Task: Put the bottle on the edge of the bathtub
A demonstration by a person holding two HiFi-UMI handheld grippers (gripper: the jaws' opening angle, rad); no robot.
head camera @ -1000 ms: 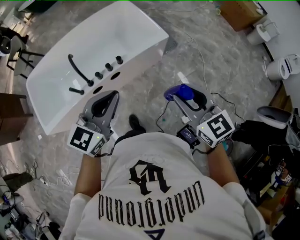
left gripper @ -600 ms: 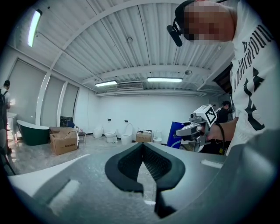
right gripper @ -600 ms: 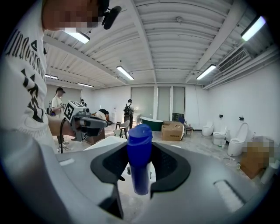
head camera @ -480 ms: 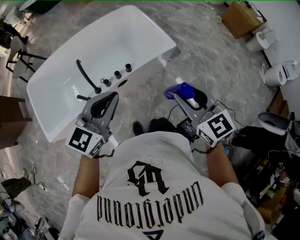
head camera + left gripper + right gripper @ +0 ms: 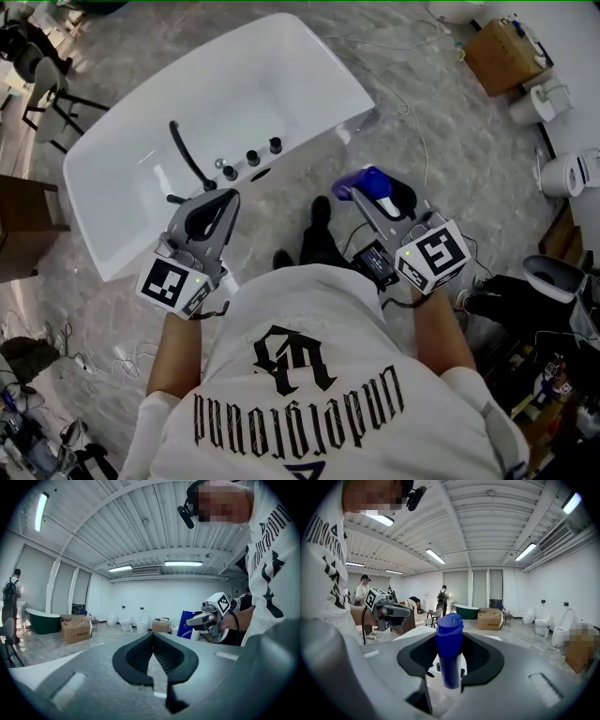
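The white bathtub (image 5: 319,117) lies on the marble floor ahead of me, with a black faucet (image 5: 187,150) and knobs on its near rim. My right gripper (image 5: 367,187) is shut on a blue bottle (image 5: 373,181), held over the floor to the right of the tub. In the right gripper view the bottle (image 5: 449,667) stands upright between the pads of that gripper (image 5: 450,637), with the tub's rim (image 5: 415,632) behind it. My left gripper (image 5: 225,195) hovers by the near rim, just below the knobs. Its tips (image 5: 152,637) meet with nothing between them.
A cardboard box (image 5: 502,52) and toilets (image 5: 577,173) stand at the right. Chairs (image 5: 42,80) are at the top left and cables trail over the floor. My feet (image 5: 314,244) are on the floor between the grippers. People (image 5: 443,597) stand beyond a dark green tub (image 5: 465,611).
The bathtub has slid right and nearer in the head view as I step toward it. Both grippers keep their pose, and the bottle stays in the right one.
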